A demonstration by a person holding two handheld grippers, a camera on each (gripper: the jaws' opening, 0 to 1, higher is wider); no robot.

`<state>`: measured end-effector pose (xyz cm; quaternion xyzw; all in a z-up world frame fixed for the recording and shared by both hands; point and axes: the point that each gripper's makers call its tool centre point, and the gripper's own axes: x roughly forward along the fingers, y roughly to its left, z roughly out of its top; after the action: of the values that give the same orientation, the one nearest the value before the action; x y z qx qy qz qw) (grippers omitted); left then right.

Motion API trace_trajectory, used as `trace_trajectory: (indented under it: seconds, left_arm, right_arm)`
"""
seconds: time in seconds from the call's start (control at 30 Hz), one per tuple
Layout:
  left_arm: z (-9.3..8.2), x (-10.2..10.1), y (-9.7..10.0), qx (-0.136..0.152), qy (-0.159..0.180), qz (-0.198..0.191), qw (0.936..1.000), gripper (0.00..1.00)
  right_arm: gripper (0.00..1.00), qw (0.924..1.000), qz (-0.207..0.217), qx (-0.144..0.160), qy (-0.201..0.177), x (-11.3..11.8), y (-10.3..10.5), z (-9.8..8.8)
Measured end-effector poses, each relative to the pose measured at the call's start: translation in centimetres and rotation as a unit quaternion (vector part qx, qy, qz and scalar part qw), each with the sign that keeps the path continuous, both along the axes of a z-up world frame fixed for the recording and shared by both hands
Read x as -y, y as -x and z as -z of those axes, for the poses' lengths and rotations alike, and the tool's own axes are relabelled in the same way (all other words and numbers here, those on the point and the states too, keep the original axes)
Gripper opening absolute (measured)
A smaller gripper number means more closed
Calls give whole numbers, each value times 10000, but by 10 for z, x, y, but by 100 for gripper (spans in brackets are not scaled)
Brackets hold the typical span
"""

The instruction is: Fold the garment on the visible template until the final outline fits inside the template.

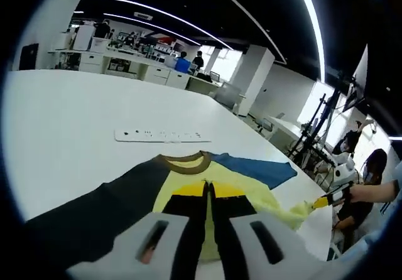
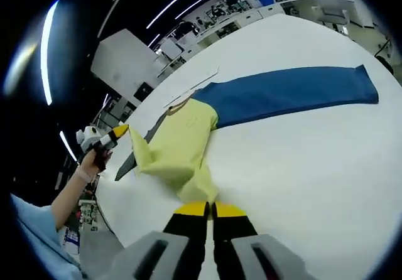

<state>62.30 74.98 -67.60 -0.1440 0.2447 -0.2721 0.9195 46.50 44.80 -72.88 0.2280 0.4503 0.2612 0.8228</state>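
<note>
Left tool (image 1: 208, 199): jaws closed on the hem of the yellow, blue and dark long-sleeved cotton garment (image 1: 188, 189), spread ahead on the white tabletop (image 1: 75, 123). Right tool (image 2: 210, 211): jaws pinched on yellow fabric; the blue sleeve (image 2: 289, 91) is laid out ahead-right, long axis crosswise.
</note>
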Motion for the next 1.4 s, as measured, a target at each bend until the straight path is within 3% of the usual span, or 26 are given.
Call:
trace_trajectory:
  seconds: [0.23,0.6,0.9,0.97,1.03,1.1,1.4]
  left_arm:
    - [29,3,-16,-210,-99,-241,9994,0]
    - [69,10,-15,-624,-480,-281,9965,0]
    - [68,11,-11,-684,-498,-228,9962,1]
    - [63,11,-11,-617,-498,-223,9966,11]
    - [57,12,-12,-419,-600,-126,9972,33]
    - [53,14,-8,-335,-672,12,9972,44]
    - [36,20,14,-275,-563,389,9973,53]
  right_arm:
    - [0,10000,36,-27,36,2,0,5]
    - [0,9999,85,-81,9,2,4,10]
    - [0,9999,92,-97,8,3,5,11]
    - [0,9999,99,-90,1,3,5,11]
    - [0,9999,84,-102,-1,2,5,11]
    - [0,9999,71,-92,12,2,6,11]
    - [0,9999,67,-85,-21,0,9,9]
